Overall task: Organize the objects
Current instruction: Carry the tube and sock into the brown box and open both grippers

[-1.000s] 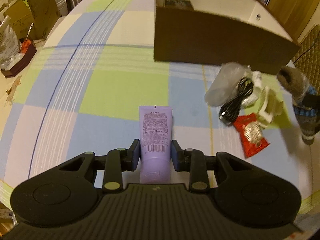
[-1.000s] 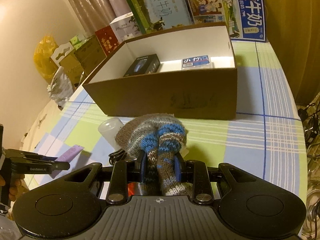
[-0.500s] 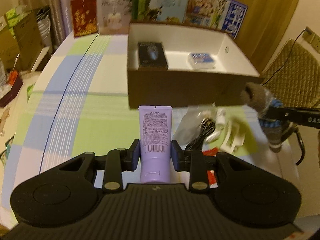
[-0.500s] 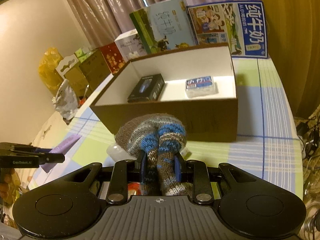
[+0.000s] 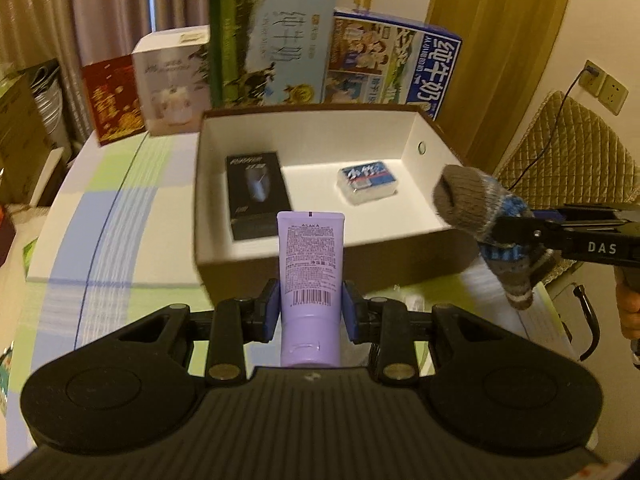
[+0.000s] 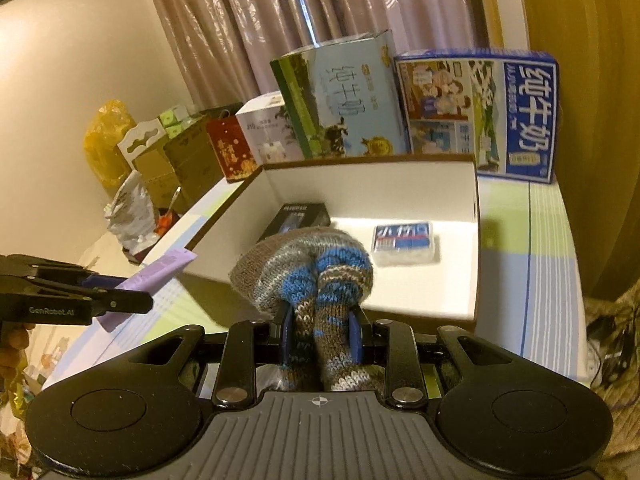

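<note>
Left gripper (image 5: 310, 312) pinches lilac plastic tube (image 5: 311, 276); right gripper (image 6: 322, 338) pinches grey-blue knitted sock (image 6: 316, 280), both before open white-lined cardboard box (image 5: 424, 152).

Both hand-held grippers (image 5: 310, 310) (image 6: 322, 338) clamped, raised, side by side

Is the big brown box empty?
No. The box is open on top, and a black carton and a small blue packet lie on its white floor.

Purple tube (image 5: 311, 280) cap end hidden; black box (image 5: 257, 192) lettering blurred
</note>
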Action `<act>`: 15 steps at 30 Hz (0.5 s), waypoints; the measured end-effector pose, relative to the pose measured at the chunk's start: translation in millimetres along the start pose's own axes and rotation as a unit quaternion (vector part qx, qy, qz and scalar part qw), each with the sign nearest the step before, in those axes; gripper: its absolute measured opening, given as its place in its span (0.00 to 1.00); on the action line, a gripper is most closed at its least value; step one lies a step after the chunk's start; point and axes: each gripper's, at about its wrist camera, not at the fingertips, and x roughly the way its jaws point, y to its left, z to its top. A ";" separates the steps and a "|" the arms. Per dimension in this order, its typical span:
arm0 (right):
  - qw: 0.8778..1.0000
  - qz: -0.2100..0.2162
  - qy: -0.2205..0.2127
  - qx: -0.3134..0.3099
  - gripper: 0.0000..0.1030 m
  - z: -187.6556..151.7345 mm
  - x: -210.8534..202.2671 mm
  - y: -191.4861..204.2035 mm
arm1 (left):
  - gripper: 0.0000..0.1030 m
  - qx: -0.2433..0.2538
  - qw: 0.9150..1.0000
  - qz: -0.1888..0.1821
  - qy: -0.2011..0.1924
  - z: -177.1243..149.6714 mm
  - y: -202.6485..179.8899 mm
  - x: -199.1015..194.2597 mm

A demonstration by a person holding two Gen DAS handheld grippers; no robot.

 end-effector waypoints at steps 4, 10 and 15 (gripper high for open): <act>1.000 -0.007 -0.004 -0.016 0.24 18.3 12.3 -6.7 | 0.26 0.012 1.000 -0.005 0.000 23.8 -5.3 19.2; 0.999 -0.016 -0.003 -0.035 0.24 43.1 33.2 -21.5 | 0.26 0.029 0.999 -0.015 0.006 56.6 -10.6 49.5; 0.998 -0.029 0.003 -0.051 0.24 58.6 52.3 -33.0 | 0.26 0.039 0.999 -0.016 0.023 75.0 -14.4 80.3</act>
